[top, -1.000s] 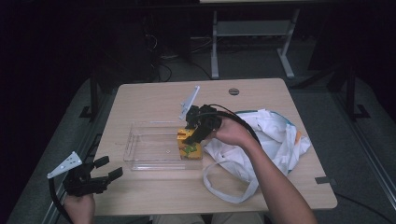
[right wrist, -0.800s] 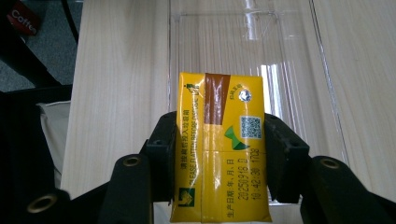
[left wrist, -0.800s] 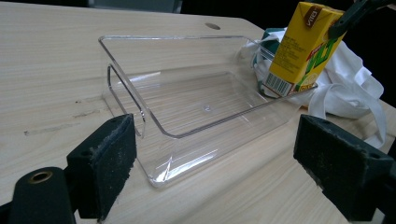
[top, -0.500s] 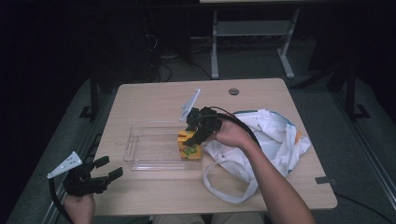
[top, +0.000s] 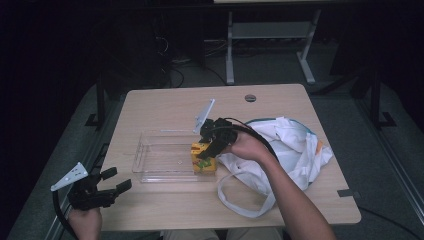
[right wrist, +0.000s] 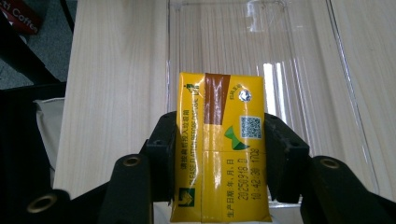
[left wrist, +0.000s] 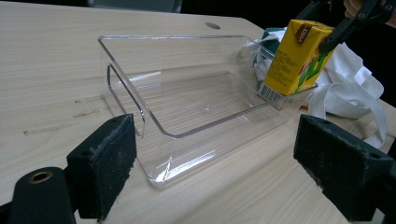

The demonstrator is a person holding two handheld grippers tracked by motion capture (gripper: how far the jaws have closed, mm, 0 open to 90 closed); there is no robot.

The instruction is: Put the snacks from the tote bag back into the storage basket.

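Note:
A yellow drink carton (right wrist: 219,144) with a brown strip is clamped between the jaws of my right gripper (right wrist: 217,154). In the high view the carton (top: 202,156) stands at the right end of a clear plastic tray (top: 165,160), with the right gripper (top: 212,142) on it from above. The left gripper view shows the carton (left wrist: 296,58) tilted, its base in the tray (left wrist: 187,100). My left gripper (top: 97,190) hangs open off the table's front left corner, its fingers (left wrist: 100,163) wide apart and holding nothing.
A white cloth bag (top: 285,145) with long handles lies crumpled right of the tray. The wooden table (top: 170,105) has a cable hole (top: 250,97) near its far edge. Dark floor and a desk frame lie beyond.
The right gripper and carton have barely shifted at the tray's right end. The left gripper has stayed in place.

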